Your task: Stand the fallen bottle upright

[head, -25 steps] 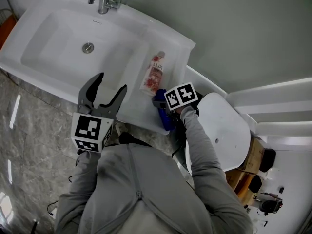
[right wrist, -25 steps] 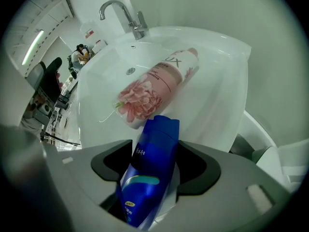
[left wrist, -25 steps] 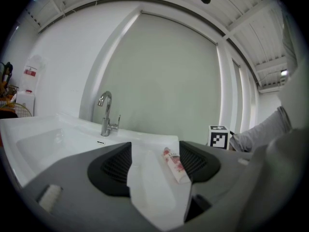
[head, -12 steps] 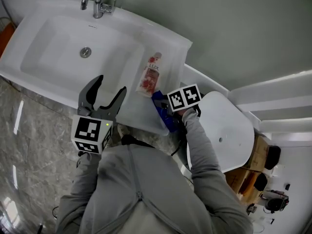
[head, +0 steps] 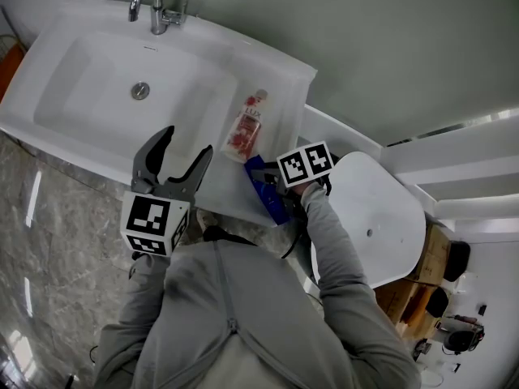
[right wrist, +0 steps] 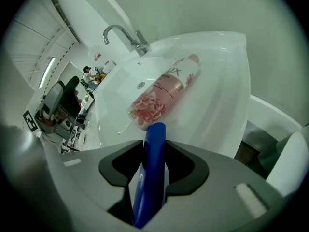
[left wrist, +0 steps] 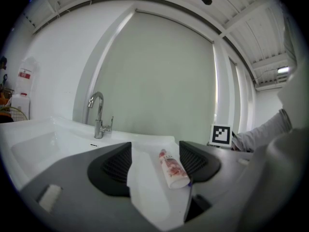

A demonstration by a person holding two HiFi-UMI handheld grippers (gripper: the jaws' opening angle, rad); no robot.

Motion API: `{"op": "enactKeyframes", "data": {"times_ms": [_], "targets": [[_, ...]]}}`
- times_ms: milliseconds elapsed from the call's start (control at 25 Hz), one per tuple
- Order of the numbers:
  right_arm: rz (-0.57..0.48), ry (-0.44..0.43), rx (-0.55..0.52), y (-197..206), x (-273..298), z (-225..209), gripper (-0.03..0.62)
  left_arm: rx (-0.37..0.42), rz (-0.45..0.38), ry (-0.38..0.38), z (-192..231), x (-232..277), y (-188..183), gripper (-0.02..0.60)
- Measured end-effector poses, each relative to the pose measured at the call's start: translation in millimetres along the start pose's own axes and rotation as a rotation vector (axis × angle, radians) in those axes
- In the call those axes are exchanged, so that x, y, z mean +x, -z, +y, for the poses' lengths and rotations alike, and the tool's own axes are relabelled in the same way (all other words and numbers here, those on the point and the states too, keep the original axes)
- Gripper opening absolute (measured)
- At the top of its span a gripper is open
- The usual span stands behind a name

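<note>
The right gripper (right wrist: 154,146) had just been closing its jaws and clamped a slim blue object (right wrist: 152,178) beside the fallen pink bottle (right wrist: 166,93), the left gripper (left wrist: 155,151) gaping empty, so a firm, slow lift suited.

Base of blue object (right wrist: 150,178) — deep inside right tool (right wrist: 154,149)

1. You wear a light grey jacket (head: 235,322) with long sleeves (head: 345,282); a zip (head: 225,298) runs down its middle.
2. Your left gripper (head: 186,139) has black, curved jaws with ribbed pads (left wrist: 118,164) on a grey body.
3. Its marker cube (head: 154,224) is white with black square patterns.
4. Your right gripper (head: 259,174) carries a second marker cube (head: 306,162) of the same kind.
</note>
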State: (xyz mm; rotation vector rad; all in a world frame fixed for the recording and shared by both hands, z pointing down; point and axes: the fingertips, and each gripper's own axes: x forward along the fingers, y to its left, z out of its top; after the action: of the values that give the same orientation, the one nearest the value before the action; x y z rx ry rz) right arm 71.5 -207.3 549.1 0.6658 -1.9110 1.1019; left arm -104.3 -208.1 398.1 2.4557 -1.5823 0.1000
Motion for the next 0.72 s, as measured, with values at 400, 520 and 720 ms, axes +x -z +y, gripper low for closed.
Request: {"op": "enactKeyframes", "data": {"times_ms": [400,520,720], "targets": [[-0.097,-0.023,0.040,-4,-12,2,0.138,0.008,0.014,0.004,-2,2,2,0.336],[-0.138,-0.024,0.052,-7,-19,1,0.137,0.013,0.017,0.009,-1,5,1,0.336],[-0.233,-0.014,0.055,-16,-39,-1,0.135,0.025,0.027,0.021,-2,11,1,0.336]]}}
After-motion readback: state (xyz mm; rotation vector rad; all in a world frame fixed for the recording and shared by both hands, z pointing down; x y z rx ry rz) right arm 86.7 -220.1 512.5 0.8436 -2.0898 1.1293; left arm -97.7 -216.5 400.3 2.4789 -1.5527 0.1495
